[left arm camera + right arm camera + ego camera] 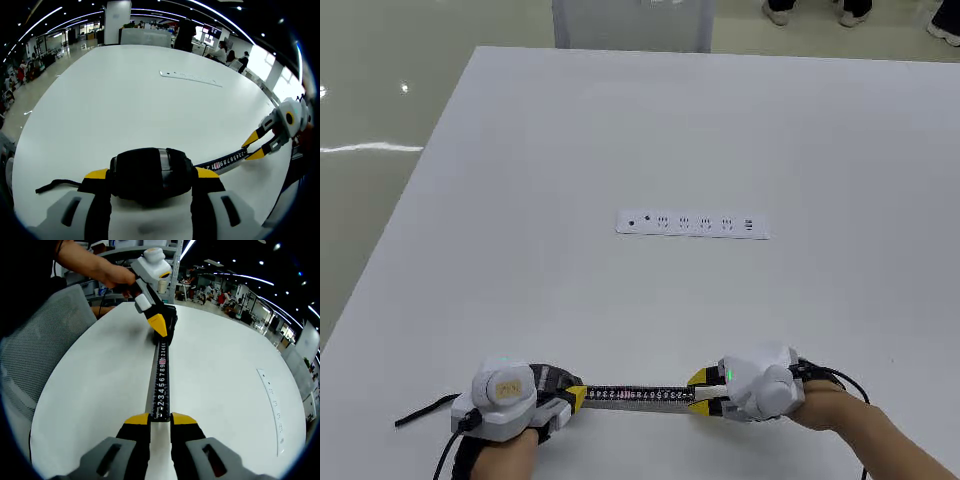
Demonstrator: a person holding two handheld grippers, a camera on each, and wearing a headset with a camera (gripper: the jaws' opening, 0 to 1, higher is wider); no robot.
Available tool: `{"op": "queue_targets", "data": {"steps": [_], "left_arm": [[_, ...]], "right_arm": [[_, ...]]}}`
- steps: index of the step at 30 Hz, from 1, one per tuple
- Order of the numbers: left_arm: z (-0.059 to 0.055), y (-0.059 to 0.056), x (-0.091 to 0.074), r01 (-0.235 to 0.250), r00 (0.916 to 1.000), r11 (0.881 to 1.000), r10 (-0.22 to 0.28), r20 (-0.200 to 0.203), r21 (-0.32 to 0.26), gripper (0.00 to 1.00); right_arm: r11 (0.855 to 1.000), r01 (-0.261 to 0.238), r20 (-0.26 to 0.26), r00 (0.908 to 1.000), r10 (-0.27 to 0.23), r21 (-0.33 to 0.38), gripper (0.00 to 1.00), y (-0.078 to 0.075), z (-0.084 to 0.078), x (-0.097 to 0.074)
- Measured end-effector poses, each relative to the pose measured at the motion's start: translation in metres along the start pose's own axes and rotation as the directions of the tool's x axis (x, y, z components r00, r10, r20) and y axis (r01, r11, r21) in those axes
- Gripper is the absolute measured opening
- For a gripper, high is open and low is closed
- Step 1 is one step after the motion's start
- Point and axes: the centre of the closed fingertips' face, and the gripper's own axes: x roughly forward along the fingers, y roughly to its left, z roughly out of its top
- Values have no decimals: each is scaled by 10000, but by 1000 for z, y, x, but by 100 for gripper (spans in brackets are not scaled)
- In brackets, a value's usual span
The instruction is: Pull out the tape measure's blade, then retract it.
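**Blade drawn out, both tongs loaded**

Nearest the person, the left tongs point(572, 397) clamp the tape measure case point(150, 172), a rounded black housing with a grey band. It sits low at the near edge of the bench point(720, 130). The right tongs point(701, 392) are closed on the tip of the blade point(161, 385), a thin, stiff, dark strip with printed numerals. The blade stretches straight between the 2 tongs over the matte white surface.

The risks, as I judge them: the sprung blade could slip from the hard yellow tips and whip back. An off-axis pull could twist the smooth case in its grip. A sideways bend could kink the strip.

Farther off, well apart, lies a flat white power strip point(692, 224).
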Motion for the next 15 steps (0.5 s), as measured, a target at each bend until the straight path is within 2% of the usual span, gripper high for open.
{"op": "queue_targets", "data": {"steps": [15], "left_arm": [[0, 1, 1, 61, 10000, 10000, -61, -24, -22, 60]], "right_arm": [[10000, -35, 91, 10000, 35, -54, 14, -1, 7, 6]]}}
